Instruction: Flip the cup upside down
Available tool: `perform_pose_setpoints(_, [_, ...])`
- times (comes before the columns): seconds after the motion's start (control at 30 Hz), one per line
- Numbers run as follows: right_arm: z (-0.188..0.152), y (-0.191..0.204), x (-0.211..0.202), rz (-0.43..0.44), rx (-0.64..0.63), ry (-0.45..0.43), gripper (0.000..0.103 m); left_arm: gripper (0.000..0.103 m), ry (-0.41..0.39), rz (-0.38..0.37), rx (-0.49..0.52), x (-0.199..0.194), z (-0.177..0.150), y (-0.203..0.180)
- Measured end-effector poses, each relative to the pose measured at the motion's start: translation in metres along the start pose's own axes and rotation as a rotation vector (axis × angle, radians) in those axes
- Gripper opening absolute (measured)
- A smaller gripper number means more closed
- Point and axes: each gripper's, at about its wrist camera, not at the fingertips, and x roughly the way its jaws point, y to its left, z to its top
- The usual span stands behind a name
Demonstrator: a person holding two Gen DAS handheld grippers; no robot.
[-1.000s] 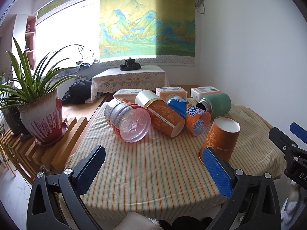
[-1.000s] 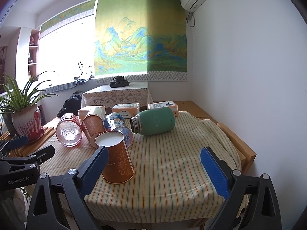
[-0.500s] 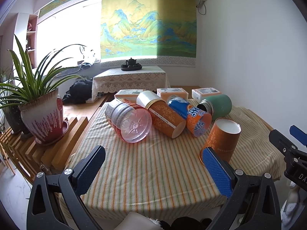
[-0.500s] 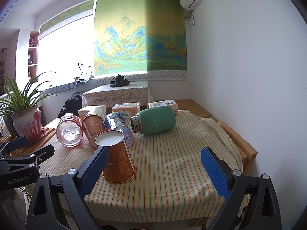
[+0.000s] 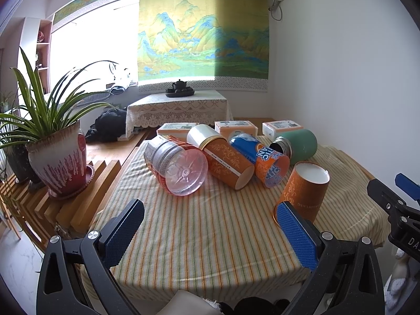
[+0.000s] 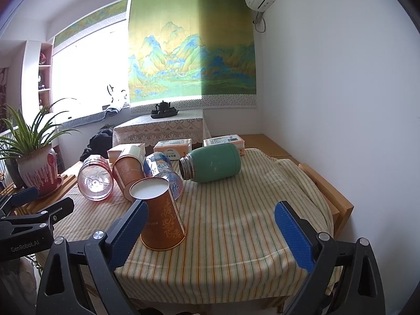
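Observation:
An orange paper cup (image 5: 304,191) stands upside down on the striped tablecloth, white base up; it also shows in the right wrist view (image 6: 160,215). My left gripper (image 5: 210,233) is open and empty at the table's near edge, its right pad just in front of the cup. My right gripper (image 6: 210,233) is open and empty, its left pad beside the cup. Behind lie a clear plastic bottle (image 5: 176,168), an orange cup on its side (image 5: 223,157), a blue-orange cup (image 5: 262,157) and a green flask (image 6: 212,162).
A potted plant (image 5: 55,155) stands on a wooden slatted stand at the left. Several small boxes (image 5: 233,127) line the table's far edge. A lace-covered side table with a teapot (image 5: 179,89) is behind. A white wall runs along the right.
Both views have shifted only slightly; the cup and the other objects have not moved. Both grippers stay open.

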Motion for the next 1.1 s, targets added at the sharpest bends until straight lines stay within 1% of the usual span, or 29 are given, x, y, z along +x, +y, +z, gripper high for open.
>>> perform_pose_setpoints(1.1, [-0.0001, 0.0003, 0.0038, 0.007, 0.010, 0.015, 0.095, 0.102, -0.007, 0.007, 0.006, -0.0002, 0.0012, -0.0006])
